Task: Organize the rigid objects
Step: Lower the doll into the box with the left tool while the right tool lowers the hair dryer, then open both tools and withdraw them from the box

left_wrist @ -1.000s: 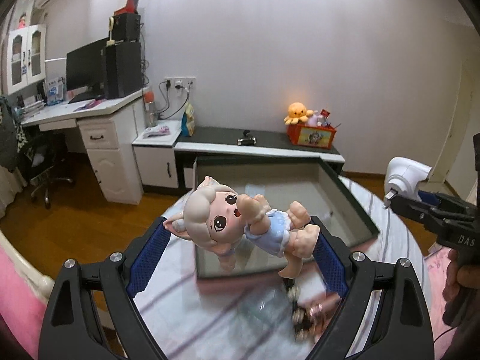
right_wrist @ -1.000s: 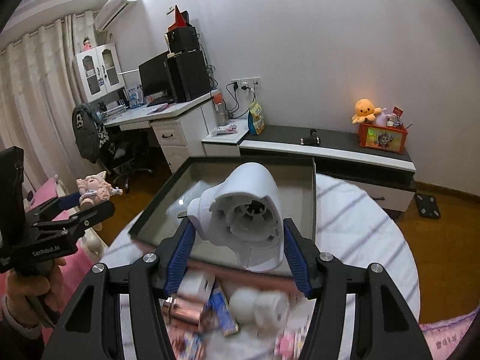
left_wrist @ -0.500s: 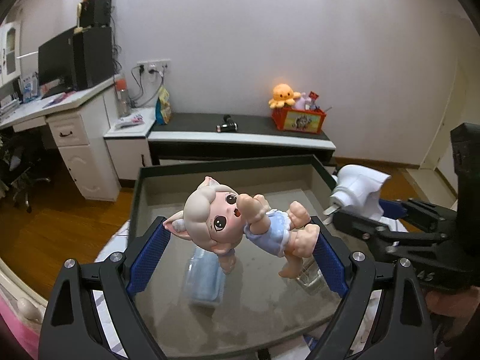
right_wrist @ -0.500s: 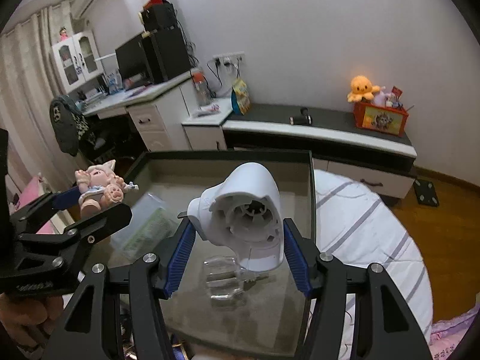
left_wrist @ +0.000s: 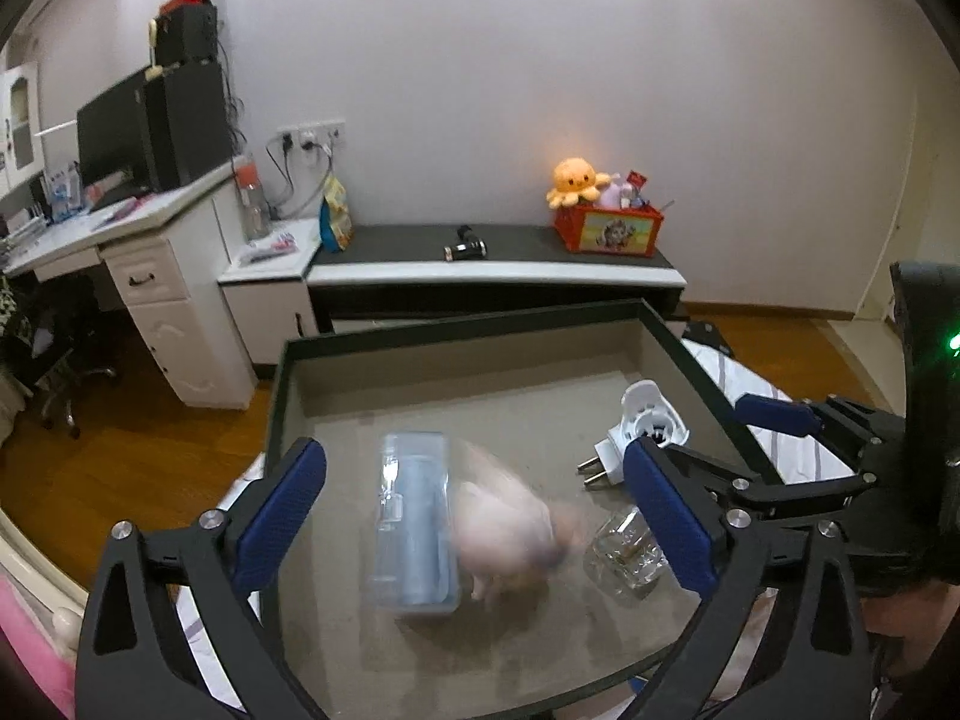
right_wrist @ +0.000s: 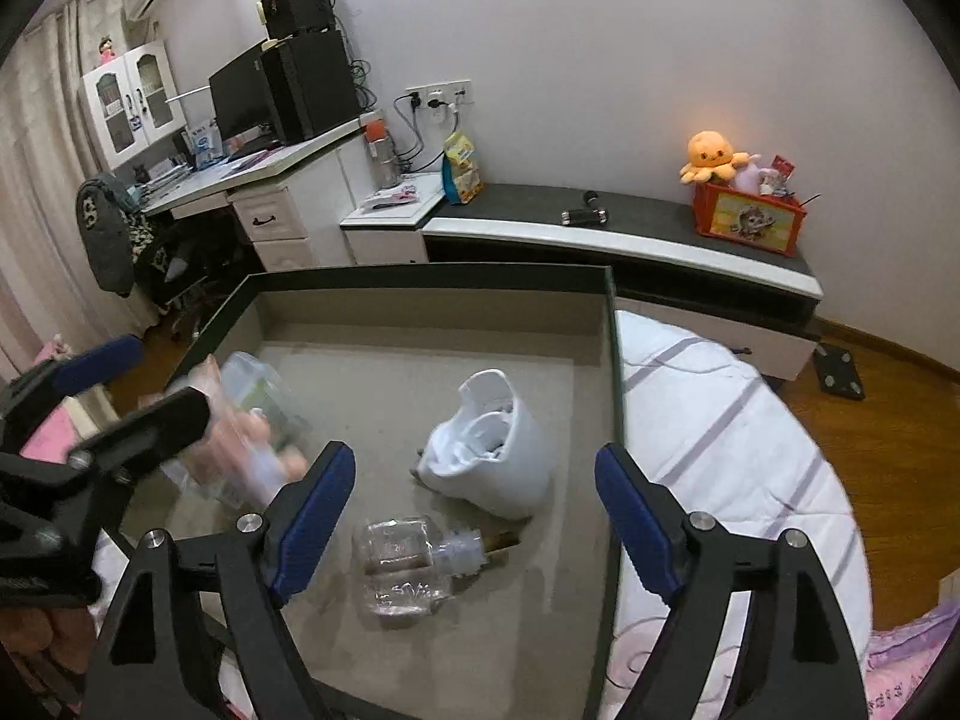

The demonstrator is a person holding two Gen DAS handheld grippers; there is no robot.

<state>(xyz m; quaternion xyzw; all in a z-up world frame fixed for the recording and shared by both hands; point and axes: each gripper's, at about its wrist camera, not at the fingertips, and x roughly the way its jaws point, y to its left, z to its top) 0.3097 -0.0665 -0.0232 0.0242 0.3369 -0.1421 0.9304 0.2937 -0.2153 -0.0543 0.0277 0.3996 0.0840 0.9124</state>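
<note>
My left gripper (left_wrist: 474,504) is open and empty above the dark-rimmed grey box (left_wrist: 456,324). The pink doll figure (left_wrist: 510,528) is a blur below it, beside a clear blue case (left_wrist: 414,528) on the box floor. My right gripper (right_wrist: 474,516) is open and empty over the same box (right_wrist: 420,276). The white plug adapter (right_wrist: 498,450) lies on the box floor just ahead of it; it also shows in the left wrist view (left_wrist: 642,432). A clear glass bottle (right_wrist: 408,558) lies below the right fingers.
The box sits on a white striped bedcover (right_wrist: 720,420). Beyond it stand a low dark-topped cabinet (right_wrist: 600,222) with an orange toy box (right_wrist: 747,216) and a white desk (right_wrist: 270,180) with a monitor. The wooden floor (right_wrist: 870,420) lies to the right.
Both grippers have opened. The doll has dropped from my left gripper into the box and is blurred in motion. The white adapter has dropped from my right gripper onto the box floor.
</note>
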